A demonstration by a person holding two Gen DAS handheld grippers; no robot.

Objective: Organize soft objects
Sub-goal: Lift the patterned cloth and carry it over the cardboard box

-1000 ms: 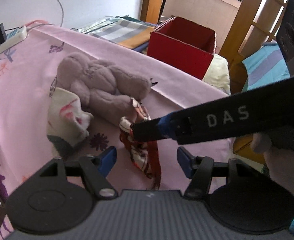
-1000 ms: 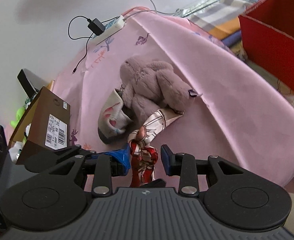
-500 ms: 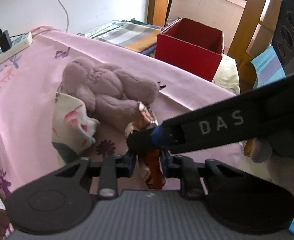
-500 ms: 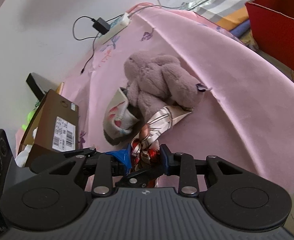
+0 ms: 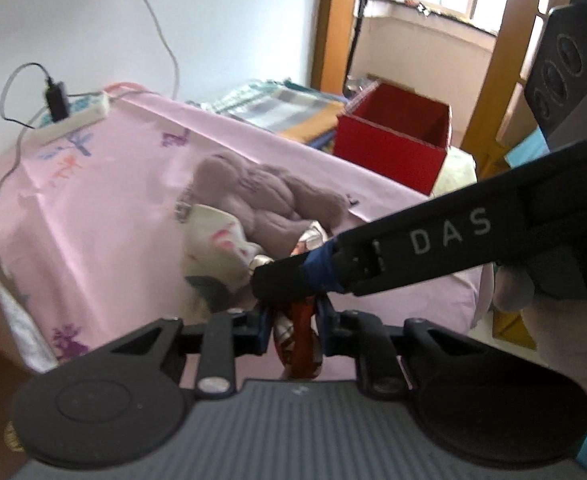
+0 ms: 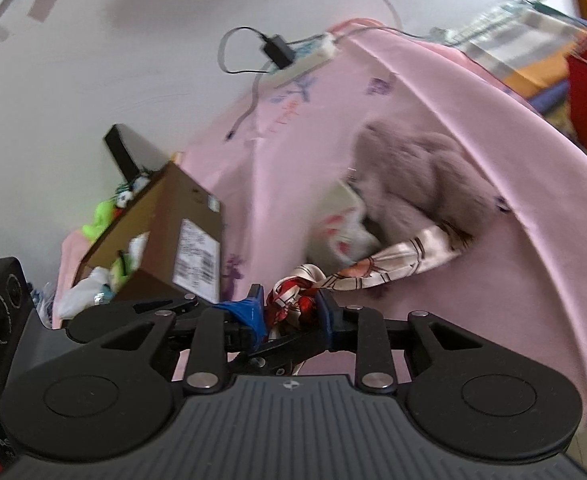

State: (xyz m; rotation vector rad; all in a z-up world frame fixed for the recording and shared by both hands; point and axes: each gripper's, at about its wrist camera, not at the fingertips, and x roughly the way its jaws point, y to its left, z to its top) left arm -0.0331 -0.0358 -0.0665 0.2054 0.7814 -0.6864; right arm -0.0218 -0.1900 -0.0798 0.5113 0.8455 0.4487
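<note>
Patterned red-and-cream scarf [image 6: 357,276], one end pinned under the plush toy [image 6: 425,184] on the pink sheet [image 5: 113,200]; other end clamped in both left gripper [image 5: 293,320] and right gripper [image 6: 289,312], whose jaws have just been closing.

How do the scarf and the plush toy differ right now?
The patterned scarf is thin, flat, red and cream; the plush toy is bulky, fuzzy and mauve. The scarf is pinched by both the left gripper and the right gripper, whose jaws have just been closing; the plush toy lies ungripped. Both are soft and touch the pink sheet.
</note>
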